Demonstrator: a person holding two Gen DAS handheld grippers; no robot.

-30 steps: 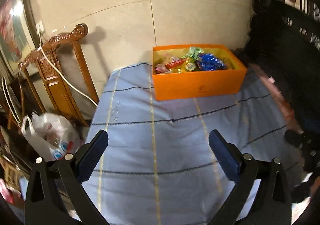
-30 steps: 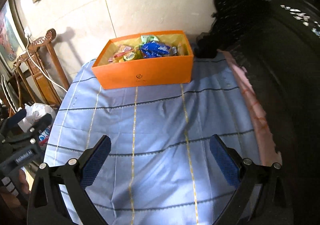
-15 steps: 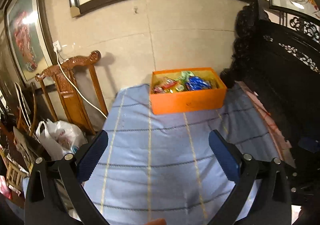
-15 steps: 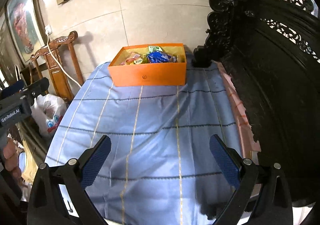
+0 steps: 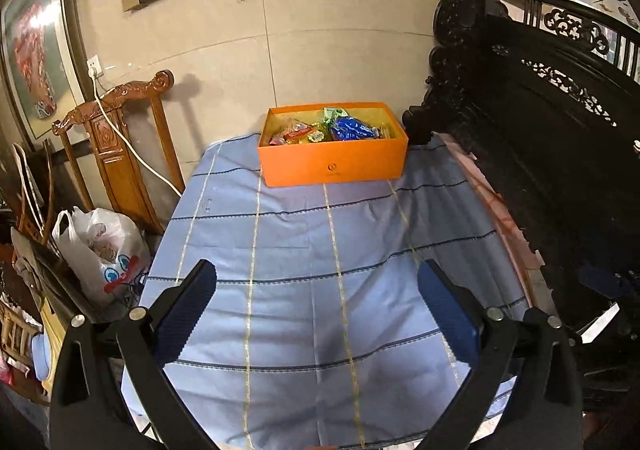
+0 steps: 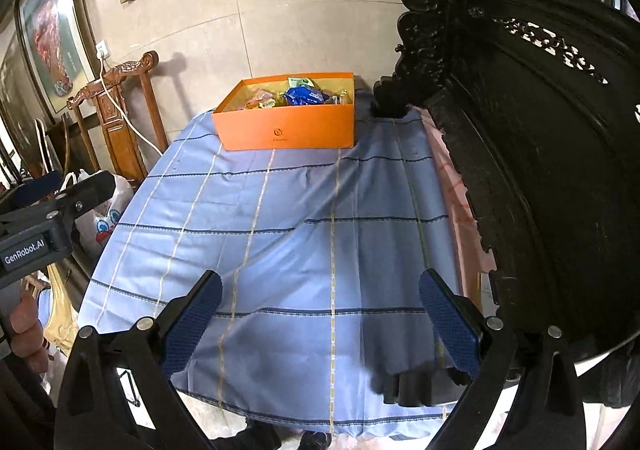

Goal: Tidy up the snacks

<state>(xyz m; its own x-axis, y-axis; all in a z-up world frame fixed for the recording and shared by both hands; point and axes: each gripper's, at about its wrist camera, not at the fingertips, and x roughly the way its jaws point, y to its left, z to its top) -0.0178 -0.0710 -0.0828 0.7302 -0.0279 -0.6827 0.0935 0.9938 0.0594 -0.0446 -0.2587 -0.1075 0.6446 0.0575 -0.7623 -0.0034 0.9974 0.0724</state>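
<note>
Left gripper [image 5: 316, 290]: jaws apart, empty, over near end of blue cloth [image 5: 304, 250], well short of orange box [image 5: 332, 166] | Orange box: far end of cloth, by wall, snacks [image 5: 328, 128] inside | Right gripper [image 6: 320, 298]: jaws apart, empty, well short of box, carved dark furniture [image 6: 540, 150] to its right

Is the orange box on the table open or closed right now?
Open: the orange box has no lid on it, and snack packets show inside.
</note>
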